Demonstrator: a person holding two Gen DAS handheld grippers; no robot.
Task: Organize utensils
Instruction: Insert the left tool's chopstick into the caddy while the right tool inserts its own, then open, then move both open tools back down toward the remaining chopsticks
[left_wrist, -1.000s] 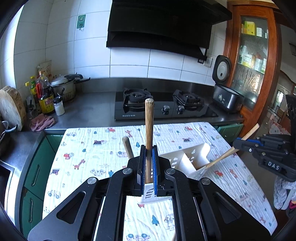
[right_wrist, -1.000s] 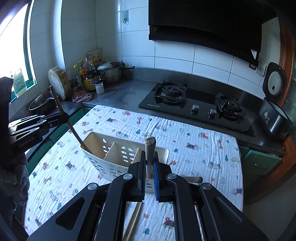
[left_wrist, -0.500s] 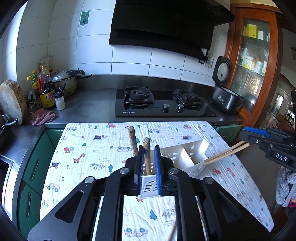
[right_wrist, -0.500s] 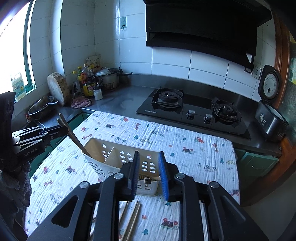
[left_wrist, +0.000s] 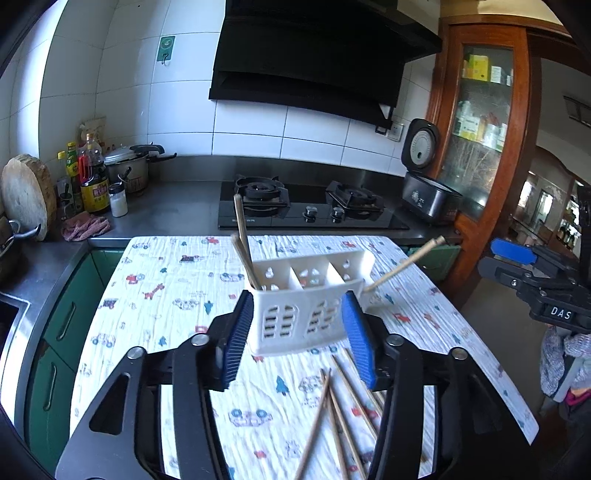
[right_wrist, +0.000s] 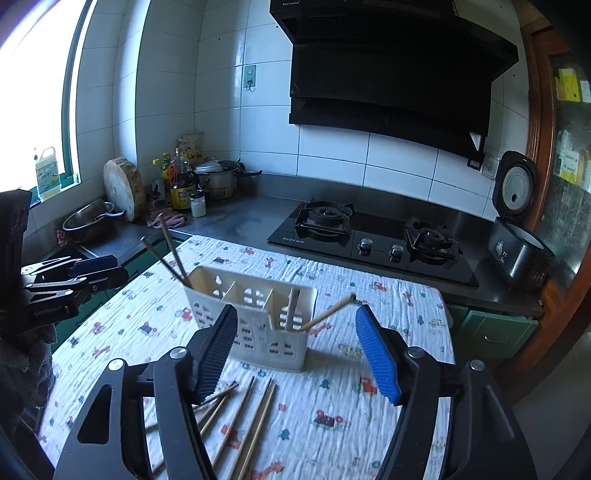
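Note:
A white three-compartment utensil caddy (left_wrist: 306, 295) (right_wrist: 255, 317) stands on the patterned cloth. Two wooden-handled utensils (left_wrist: 242, 240) (right_wrist: 168, 254) stand in its left compartment. Two more wooden handles (right_wrist: 325, 312) (left_wrist: 406, 264) lean out of its right compartment. Several loose chopsticks (left_wrist: 340, 410) (right_wrist: 240, 417) lie on the cloth in front of the caddy. My left gripper (left_wrist: 299, 339) is open and empty, pulled back from the caddy. My right gripper (right_wrist: 299, 350) is open and empty, also in front of the caddy.
The cloth-covered table (left_wrist: 166, 295) abuts a steel counter with a gas hob (left_wrist: 306, 206). Bottles and a pot (left_wrist: 96, 181) stand at the back left, a rice cooker (left_wrist: 424, 184) at the right. The table's right edge drops to the floor.
Both grippers let go of their wooden-handled utensils into the caddy, opened wide and drew back and up, bringing the loose chopsticks into view.

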